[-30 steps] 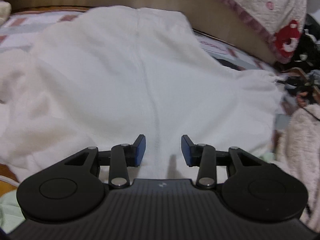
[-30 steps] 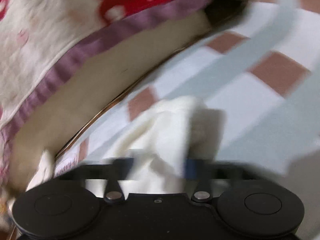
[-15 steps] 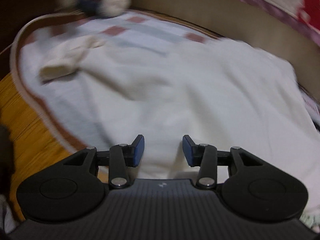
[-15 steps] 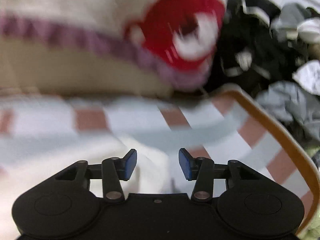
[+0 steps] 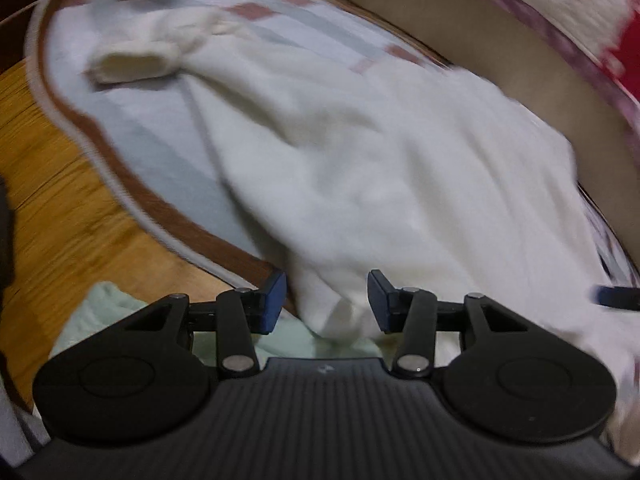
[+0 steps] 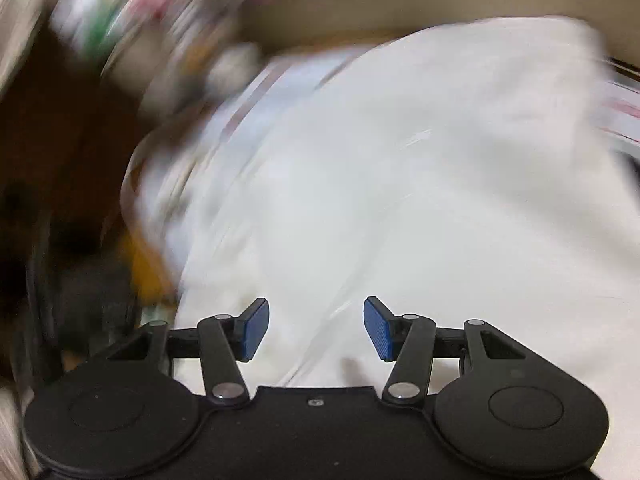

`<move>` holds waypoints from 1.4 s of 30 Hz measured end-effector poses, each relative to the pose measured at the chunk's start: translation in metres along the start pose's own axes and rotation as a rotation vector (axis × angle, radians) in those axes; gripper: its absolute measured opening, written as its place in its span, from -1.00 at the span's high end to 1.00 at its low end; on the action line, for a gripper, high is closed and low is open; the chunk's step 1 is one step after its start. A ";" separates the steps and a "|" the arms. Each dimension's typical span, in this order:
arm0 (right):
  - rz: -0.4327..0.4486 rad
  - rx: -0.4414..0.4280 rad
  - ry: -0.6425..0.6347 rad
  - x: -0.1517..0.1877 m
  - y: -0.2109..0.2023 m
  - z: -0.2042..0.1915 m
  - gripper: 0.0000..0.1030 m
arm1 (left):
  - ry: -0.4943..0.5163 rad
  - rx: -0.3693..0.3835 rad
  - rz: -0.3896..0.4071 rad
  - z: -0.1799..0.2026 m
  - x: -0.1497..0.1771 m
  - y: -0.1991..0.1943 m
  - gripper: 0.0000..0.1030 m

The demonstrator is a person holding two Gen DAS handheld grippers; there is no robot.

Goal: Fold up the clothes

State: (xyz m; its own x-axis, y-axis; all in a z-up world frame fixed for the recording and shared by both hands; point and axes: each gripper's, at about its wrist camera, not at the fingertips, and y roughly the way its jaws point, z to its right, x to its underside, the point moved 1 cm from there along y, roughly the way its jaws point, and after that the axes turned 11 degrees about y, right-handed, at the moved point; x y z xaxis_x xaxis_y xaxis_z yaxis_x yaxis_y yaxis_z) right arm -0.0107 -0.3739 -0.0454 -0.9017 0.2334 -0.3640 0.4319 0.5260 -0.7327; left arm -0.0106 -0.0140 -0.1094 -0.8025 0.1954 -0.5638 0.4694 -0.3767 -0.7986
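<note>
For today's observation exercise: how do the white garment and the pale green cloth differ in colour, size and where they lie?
The white garment is cream-white; the pale green cloth is mint. The garment is spread wide over the checked mat; the green cloth, showing far less, lies bunched on the wooden floor, beside the mat. Both are soft fabric, and neither is gripped.

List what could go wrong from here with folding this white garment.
1. Both hand-held grippers, left and right, are open and hold nothing; closing low on the white garment could pinch the checked mat too.
2. The garment's near edge hangs over the pale green cloth, which the left one might grab as well.
3. The sleeve lies bunched and could fold in crooked.
</note>
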 end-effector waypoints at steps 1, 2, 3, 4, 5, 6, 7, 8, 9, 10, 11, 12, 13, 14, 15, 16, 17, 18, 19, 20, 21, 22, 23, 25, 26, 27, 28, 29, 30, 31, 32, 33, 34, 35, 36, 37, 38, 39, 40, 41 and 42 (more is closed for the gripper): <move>-0.046 -0.007 -0.067 0.009 0.012 -0.017 -0.13 | 0.038 0.036 -0.017 0.006 0.003 -0.001 0.14; -0.092 -0.015 -0.130 0.019 0.024 -0.032 -0.13 | 0.075 0.077 -0.039 0.012 0.006 -0.002 0.13; -0.129 -0.019 -0.191 0.029 0.034 -0.045 -0.13 | 0.106 0.117 -0.060 0.017 0.010 -0.004 0.13; -0.163 -0.023 -0.250 0.039 0.044 -0.057 -0.13 | 0.127 0.155 -0.078 0.020 0.014 -0.006 0.12; -0.187 -0.019 -0.306 0.048 0.053 -0.067 -0.13 | 0.143 0.190 -0.092 0.023 0.018 -0.009 0.05; -0.188 0.013 -0.365 0.057 0.059 -0.073 -0.13 | 0.153 0.225 -0.100 0.024 0.021 -0.011 0.04; -0.183 0.051 -0.423 0.066 0.064 -0.078 -0.13 | 0.159 0.253 -0.103 0.026 0.023 -0.014 0.04; -0.178 0.090 -0.482 0.075 0.070 -0.083 -0.13 | 0.167 0.269 -0.102 0.027 0.025 -0.017 0.02; -0.155 0.132 -0.542 0.082 0.073 -0.087 -0.13 | 0.181 0.280 -0.098 0.029 0.026 -0.019 -0.01; -0.128 0.170 -0.588 0.088 0.074 -0.088 -0.13 | 0.199 0.289 -0.093 0.032 0.027 -0.021 -0.09; -0.111 0.189 -0.608 0.090 0.075 -0.087 -0.13 | 0.221 0.289 -0.092 0.035 0.029 -0.022 -0.15; -0.100 0.196 -0.607 0.093 0.075 -0.085 -0.13 | 0.248 0.275 -0.098 0.038 0.030 -0.020 -0.16; -0.093 0.196 -0.601 0.092 0.072 -0.082 -0.13 | 0.275 0.263 -0.107 0.042 0.032 -0.018 -0.17; -0.094 0.192 -0.591 0.089 0.069 -0.079 -0.13 | 0.300 0.250 -0.120 0.045 0.033 -0.014 -0.17; -0.093 0.194 -0.574 0.086 0.065 -0.077 -0.13 | 0.325 0.234 -0.126 0.048 0.034 -0.011 -0.17; -0.084 0.209 -0.536 0.078 0.060 -0.072 -0.13 | 0.349 0.211 -0.121 0.051 0.034 -0.010 -0.17; -0.079 0.229 -0.474 0.070 0.058 -0.066 -0.18 | 0.373 0.189 -0.117 0.054 0.034 -0.009 -0.17; -0.097 0.221 -0.405 0.063 0.052 -0.058 -0.26 | 0.396 0.166 -0.112 0.057 0.035 -0.007 -0.17; -0.120 0.206 -0.334 0.057 0.046 -0.050 -0.27 | 0.420 0.143 -0.107 0.059 0.035 -0.006 -0.13; -0.140 0.187 -0.274 0.053 0.038 -0.041 -0.27 | 0.443 0.121 -0.102 0.062 0.036 -0.005 -0.10; -0.142 0.176 -0.222 0.051 0.029 -0.033 -0.27 | 0.467 0.098 -0.097 0.065 0.036 -0.003 -0.03; -0.132 0.179 -0.189 0.053 0.017 -0.026 -0.27 | 0.490 0.075 -0.093 0.068 0.036 -0.002 0.37; -0.120 0.185 -0.161 0.055 0.005 -0.019 -0.27 | 0.514 0.052 -0.088 0.070 0.037 -0.001 0.72; -0.112 0.179 -0.107 0.063 -0.014 -0.006 -0.27 | 0.548 0.017 -0.073 0.075 0.037 -0.001 0.73; -0.121 0.164 -0.081 0.068 -0.021 0.001 -0.27 | 0.542 0.020 -0.057 0.075 0.035 -0.005 0.74; -0.129 0.149 -0.056 0.074 -0.028 0.007 -0.27 | 0.543 0.020 -0.043 0.075 0.034 -0.010 0.74; -0.146 0.128 -0.026 0.080 -0.030 0.011 -0.27 | 0.547 0.018 -0.034 0.075 0.034 -0.013 0.74; -0.164 0.104 0.004 0.086 -0.030 0.015 -0.28 | 0.549 0.017 -0.027 0.076 0.033 -0.015 0.74; -0.176 0.113 0.011 0.091 -0.026 0.016 -0.30 | 0.552 0.016 -0.021 0.077 0.032 -0.017 0.74; -0.186 0.130 0.012 0.096 -0.022 0.015 -0.31 | 0.551 0.014 -0.015 0.078 0.031 -0.018 0.74; -0.191 0.172 -0.012 0.099 -0.018 0.013 -0.31 | 0.545 0.015 -0.010 0.077 0.031 -0.018 0.74; -0.186 0.226 -0.045 0.101 -0.013 0.010 -0.31 | 0.537 0.018 -0.004 0.076 0.030 -0.019 0.74; -0.169 0.276 -0.073 0.102 -0.008 0.007 -0.31 | 0.533 0.020 0.001 0.076 0.030 -0.019 0.74; -0.148 0.308 -0.099 0.102 -0.003 0.005 -0.23 | 0.533 0.022 0.006 0.076 0.029 -0.019 0.75; -0.136 0.332 -0.133 0.103 0.000 0.001 0.26 | 0.535 0.022 0.011 0.077 0.029 -0.019 0.75; -0.121 0.341 -0.181 0.105 -0.003 -0.004 0.42 | 0.537 0.023 0.017 0.078 0.028 -0.022 0.77; -0.100 0.333 -0.225 0.108 -0.010 -0.010 0.51 | 0.540 0.030 0.022 0.077 0.026 -0.026 0.78; -0.098 0.316 -0.259 0.111 -0.020 -0.016 0.60 | 0.538 0.046 0.023 0.075 0.022 -0.032 0.78; -0.107 0.297 -0.274 0.115 -0.031 -0.020 0.60 | 0.531 0.069 0.019 0.073 0.019 -0.039 0.79; -0.117 0.276 -0.285 0.118 -0.042 -0.024 0.61 | 0.523 0.093 0.015 0.070 0.016 -0.045 0.79; -0.135 0.256 -0.295 0.120 -0.053 -0.027 0.63 | 0.515 0.119 0.008 0.067 0.012 -0.052 0.79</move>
State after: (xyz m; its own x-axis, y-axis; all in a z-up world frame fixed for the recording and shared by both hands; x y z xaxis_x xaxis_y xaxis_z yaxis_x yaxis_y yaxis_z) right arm -0.1425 -0.3515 -0.0344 -0.9219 -0.0880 -0.3774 0.3353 0.3070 -0.8907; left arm -0.0694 -0.0526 -0.0607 -0.4995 0.6004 -0.6245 0.4057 -0.4749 -0.7810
